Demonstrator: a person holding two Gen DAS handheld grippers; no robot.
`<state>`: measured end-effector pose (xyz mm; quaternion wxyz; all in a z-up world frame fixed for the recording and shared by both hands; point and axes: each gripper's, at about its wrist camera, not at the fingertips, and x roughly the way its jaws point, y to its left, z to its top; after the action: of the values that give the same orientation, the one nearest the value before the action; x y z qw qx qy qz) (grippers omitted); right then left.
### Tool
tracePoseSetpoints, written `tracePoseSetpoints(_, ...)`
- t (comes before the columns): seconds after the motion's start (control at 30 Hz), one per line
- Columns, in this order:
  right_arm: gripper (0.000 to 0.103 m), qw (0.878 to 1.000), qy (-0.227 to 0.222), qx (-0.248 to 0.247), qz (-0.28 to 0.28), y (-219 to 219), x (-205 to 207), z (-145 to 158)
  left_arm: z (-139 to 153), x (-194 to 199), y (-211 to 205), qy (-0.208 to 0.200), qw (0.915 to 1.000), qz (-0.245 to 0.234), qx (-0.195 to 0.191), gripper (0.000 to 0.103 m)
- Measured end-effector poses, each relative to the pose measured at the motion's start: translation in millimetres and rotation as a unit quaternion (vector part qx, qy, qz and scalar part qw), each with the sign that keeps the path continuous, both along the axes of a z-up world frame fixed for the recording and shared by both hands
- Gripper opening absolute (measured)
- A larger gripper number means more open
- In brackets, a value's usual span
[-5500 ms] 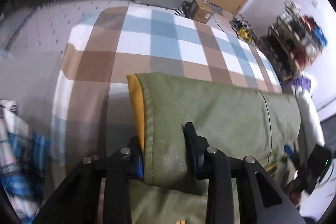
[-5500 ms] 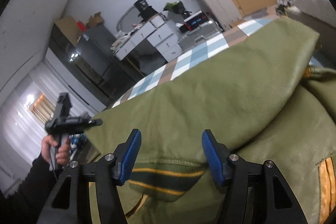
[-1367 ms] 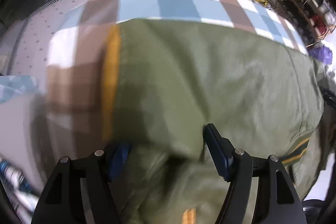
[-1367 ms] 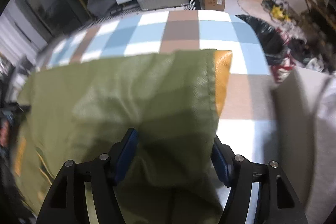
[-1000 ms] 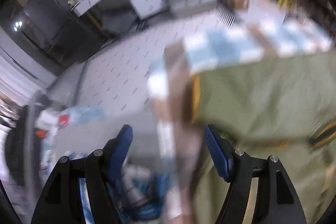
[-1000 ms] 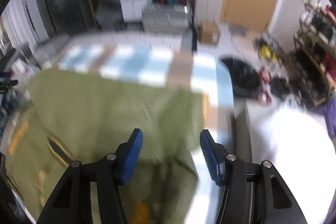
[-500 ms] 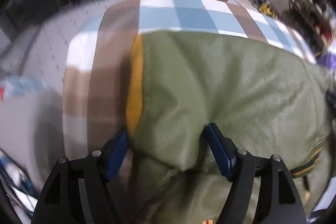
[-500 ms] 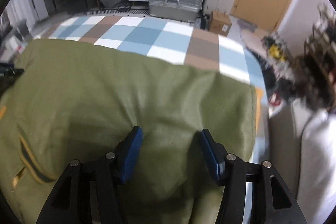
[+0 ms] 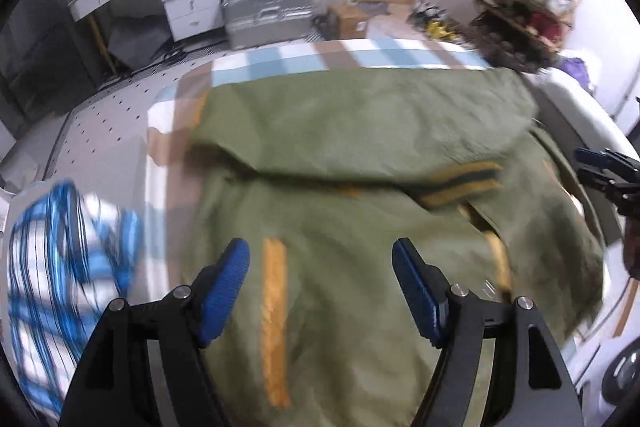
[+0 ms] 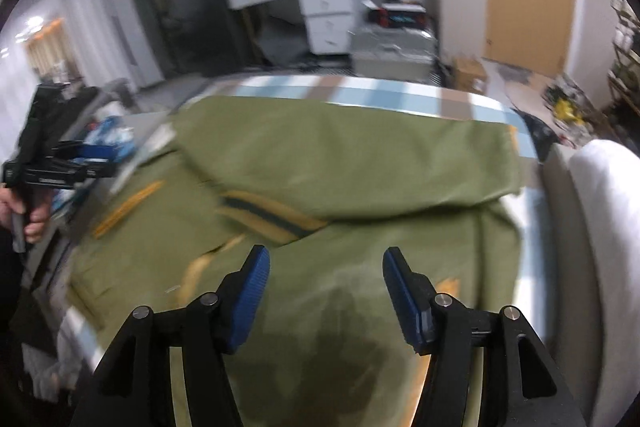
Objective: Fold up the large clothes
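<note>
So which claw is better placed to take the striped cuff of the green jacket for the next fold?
Probably the right claw: it is open above the olive-green jacket, and the striped knit cuff lies just ahead of its fingertips. The left claw, also open, sees that cuff farther off to its right.

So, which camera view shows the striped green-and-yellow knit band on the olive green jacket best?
The right wrist view: the striped green-and-yellow knit band lies near the centre of the olive green jacket. The left wrist view shows it farther right and blurred.
</note>
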<state>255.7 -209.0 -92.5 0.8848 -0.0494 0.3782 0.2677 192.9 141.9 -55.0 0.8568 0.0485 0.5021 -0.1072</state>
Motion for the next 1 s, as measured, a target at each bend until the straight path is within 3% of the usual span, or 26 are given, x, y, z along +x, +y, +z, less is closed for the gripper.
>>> tracePoseSetpoints(0.13,0.064,1.000,-0.007,0.009,0.028,22,-55,-4,-3,-34,-9,-0.007,0.9999,-0.003,-0.014,0.070)
tracePoseSetpoints(0.3,0.080,0.998,-0.001,0.038,0.059,40,-118,-21,2,-102,-9,-0.035,0.9992,0.019,0.007,0.071)
tracePoseSetpoints(0.4,0.081,0.994,0.015,0.051,0.097,58,-145,-38,-4,-125,2,-0.034,0.9989,0.033,0.005,0.071)
tracePoseSetpoints(0.57,0.081,0.978,0.111,0.104,0.142,104,-142,-77,-16,-157,28,-0.025,0.9973,0.069,0.005,0.071)
tracePoseSetpoints(0.67,0.081,0.973,0.154,0.123,0.120,123,-124,-96,-25,-166,36,-0.020,0.9966,0.078,0.016,0.071)
tracePoseSetpoints(0.77,0.082,0.976,0.141,0.129,0.102,135,-115,-96,-38,-165,46,-0.010,0.9953,0.093,0.024,0.071)
tracePoseSetpoints(0.83,0.077,0.974,0.140,0.138,0.108,145,-108,-95,-48,-167,51,0.001,0.9943,0.103,0.027,0.071)
tracePoseSetpoints(0.9,0.048,0.957,0.192,0.180,0.119,151,-93,-103,-58,-165,56,0.014,0.9935,0.111,0.018,0.071)
tracePoseSetpoints(0.97,0.034,0.949,0.215,0.201,0.114,156,-85,-110,-64,-163,57,0.022,0.9932,0.113,0.012,0.071)
tracePoseSetpoints(1.0,0.034,0.953,0.209,0.192,0.104,158,-83,-111,-66,-163,56,0.023,0.9931,0.114,0.014,0.071)
